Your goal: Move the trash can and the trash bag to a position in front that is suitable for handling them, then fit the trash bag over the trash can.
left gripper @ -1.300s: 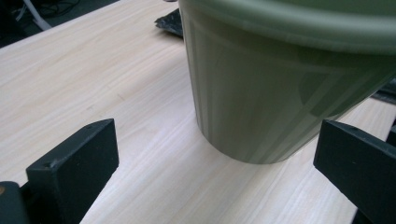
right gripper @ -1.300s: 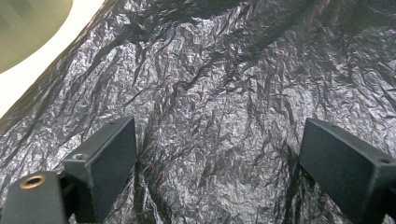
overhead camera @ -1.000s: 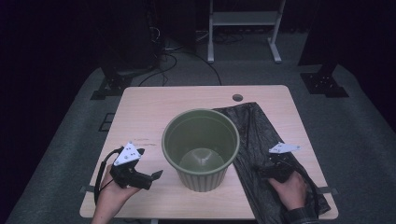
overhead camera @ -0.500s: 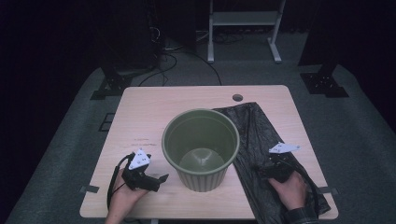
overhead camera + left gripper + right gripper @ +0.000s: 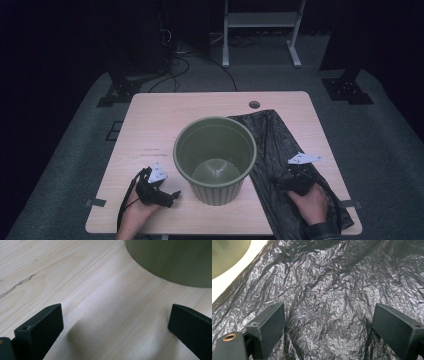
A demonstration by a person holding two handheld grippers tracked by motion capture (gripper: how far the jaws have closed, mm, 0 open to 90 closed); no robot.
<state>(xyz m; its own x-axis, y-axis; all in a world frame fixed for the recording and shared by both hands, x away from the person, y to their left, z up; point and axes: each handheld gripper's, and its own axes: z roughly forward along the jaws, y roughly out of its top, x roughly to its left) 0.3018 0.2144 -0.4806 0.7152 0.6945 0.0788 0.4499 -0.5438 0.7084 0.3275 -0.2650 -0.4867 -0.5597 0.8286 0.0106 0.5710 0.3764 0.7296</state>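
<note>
A green bin (image 5: 215,159) stands upright and empty near the front middle of the wooden table (image 5: 165,120). A crumpled black plastic bag (image 5: 272,145) lies flat on the table to the bin's right. My left gripper (image 5: 167,196) rests low on the table left of the bin, open, with bare wood between its jaws and the bin's wall (image 5: 172,260) just ahead. My right gripper (image 5: 285,182) sits on the bag near the front right, open, with the bag's wrinkled film (image 5: 329,300) spread under its jaws.
A round cable hole (image 5: 254,104) sits at the table's back edge. Grey carpet surrounds the table, with a white stand (image 5: 260,30) and cables behind. Tape marks (image 5: 95,203) stick out at the table's front corners.
My left gripper has moved back toward the table's front edge and lower, closer to the bin's base. The right gripper has stayed on the bag.
</note>
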